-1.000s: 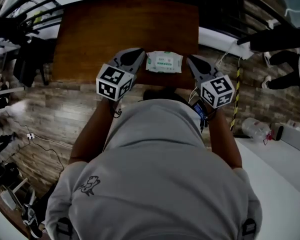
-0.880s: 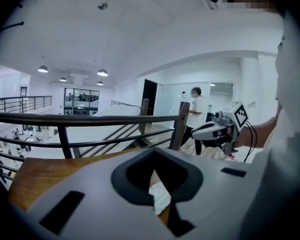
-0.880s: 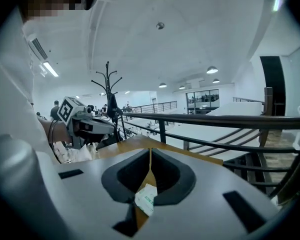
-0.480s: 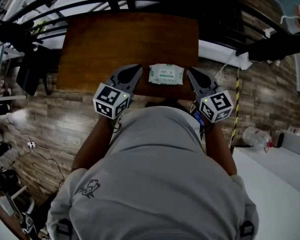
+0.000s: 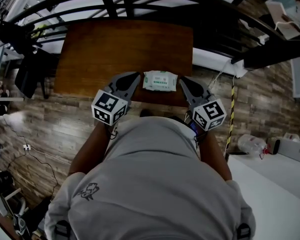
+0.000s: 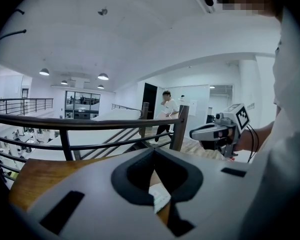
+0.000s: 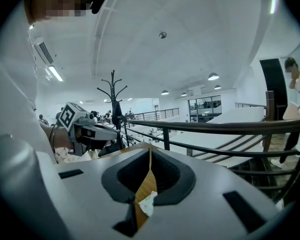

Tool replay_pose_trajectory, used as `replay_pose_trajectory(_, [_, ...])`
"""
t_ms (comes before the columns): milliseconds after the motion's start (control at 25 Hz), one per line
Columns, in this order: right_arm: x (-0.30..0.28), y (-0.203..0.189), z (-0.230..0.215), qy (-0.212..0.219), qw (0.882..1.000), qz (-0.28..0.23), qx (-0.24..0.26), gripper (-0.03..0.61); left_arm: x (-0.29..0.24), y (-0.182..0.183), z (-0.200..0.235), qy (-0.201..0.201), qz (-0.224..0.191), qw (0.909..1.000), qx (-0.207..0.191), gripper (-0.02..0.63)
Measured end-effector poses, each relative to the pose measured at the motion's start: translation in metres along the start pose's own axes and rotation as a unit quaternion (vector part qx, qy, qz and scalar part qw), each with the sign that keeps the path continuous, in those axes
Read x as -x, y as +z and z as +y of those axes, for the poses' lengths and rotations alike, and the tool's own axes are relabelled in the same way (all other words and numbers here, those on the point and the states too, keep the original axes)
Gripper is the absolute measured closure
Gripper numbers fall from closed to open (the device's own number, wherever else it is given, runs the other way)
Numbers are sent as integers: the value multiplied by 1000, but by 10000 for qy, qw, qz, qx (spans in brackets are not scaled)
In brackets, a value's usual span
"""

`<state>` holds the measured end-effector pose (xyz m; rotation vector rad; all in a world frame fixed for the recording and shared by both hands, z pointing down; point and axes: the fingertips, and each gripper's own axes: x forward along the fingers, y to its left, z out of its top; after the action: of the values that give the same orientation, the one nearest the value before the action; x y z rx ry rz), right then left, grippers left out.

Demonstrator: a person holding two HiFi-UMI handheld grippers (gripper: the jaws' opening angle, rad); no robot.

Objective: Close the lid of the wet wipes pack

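Two tools, jaws together — left tool [image 5: 135,77], right tool [image 5: 182,81] — wipes pack [image 5: 160,81] whole only in head view

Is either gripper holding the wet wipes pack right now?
No, the wet wipes pack lies on the wooden table between the left gripper and the right gripper, whose fingers are shut on nothing.
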<state>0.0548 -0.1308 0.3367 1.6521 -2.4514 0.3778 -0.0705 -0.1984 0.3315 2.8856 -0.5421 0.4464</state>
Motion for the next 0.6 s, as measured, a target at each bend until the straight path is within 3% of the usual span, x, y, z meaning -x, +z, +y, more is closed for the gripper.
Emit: replay_pose_trajectory(600, [104, -35, -9, 724, 9972, 140, 86, 540, -23, -7, -125, 458, 19, 9989, 26, 604])
